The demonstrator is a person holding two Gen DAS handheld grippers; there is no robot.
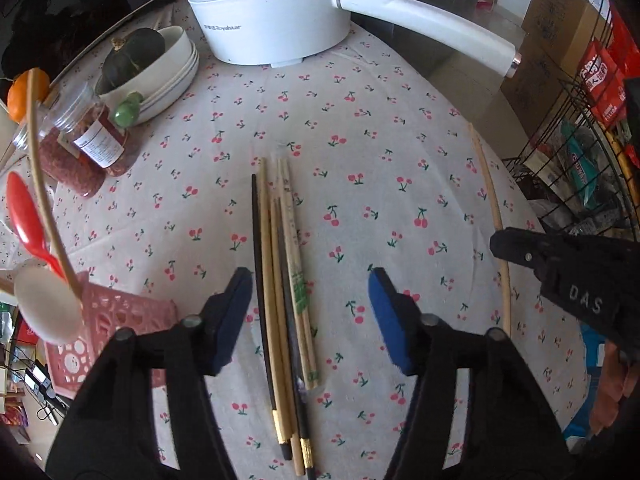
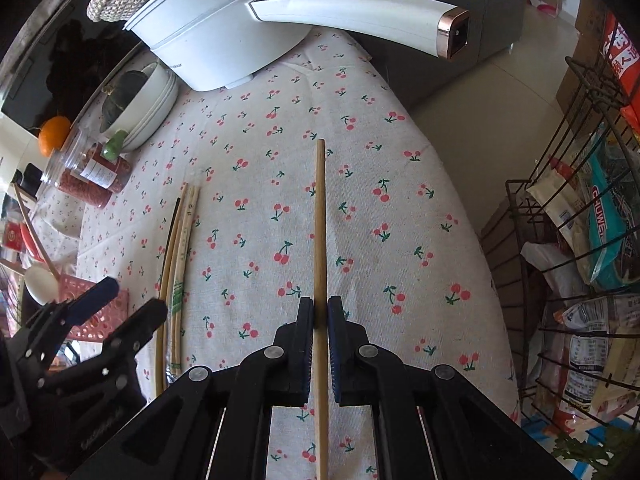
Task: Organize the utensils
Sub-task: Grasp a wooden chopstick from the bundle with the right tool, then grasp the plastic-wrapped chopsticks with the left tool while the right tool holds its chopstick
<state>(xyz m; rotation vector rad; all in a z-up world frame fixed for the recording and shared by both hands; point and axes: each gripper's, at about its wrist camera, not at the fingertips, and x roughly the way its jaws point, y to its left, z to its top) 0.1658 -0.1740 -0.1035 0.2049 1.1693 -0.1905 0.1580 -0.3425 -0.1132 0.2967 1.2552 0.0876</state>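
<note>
Several chopsticks (image 1: pixel 282 292), black and light wood, lie bundled lengthwise on the cherry-print tablecloth (image 1: pixel 400 160). My left gripper (image 1: pixel 310 288) is open just above them, its blue pads (image 1: pixel 384 312) on either side, touching none. My right gripper (image 2: pixel 321 314) is shut on a single wooden chopstick (image 2: pixel 320 232), which points away over the cloth. That chopstick (image 1: pixel 490 216) and the right gripper (image 1: pixel 560 268) show at the right of the left wrist view. The bundle (image 2: pixel 178 272) and the left gripper (image 2: pixel 116 308) show at the left of the right wrist view.
A pink basket (image 1: pixel 108 320) at the left holds a white spoon (image 1: pixel 46 304), a red spoon (image 1: pixel 24 220) and a wooden stick. Behind stand a jar (image 1: pixel 86 140), stacked bowls with a squash (image 1: pixel 160 68), an orange (image 1: pixel 20 96) and a white electric pot (image 1: pixel 268 8). A wire rack (image 2: pixel 580 240) stands right of the table.
</note>
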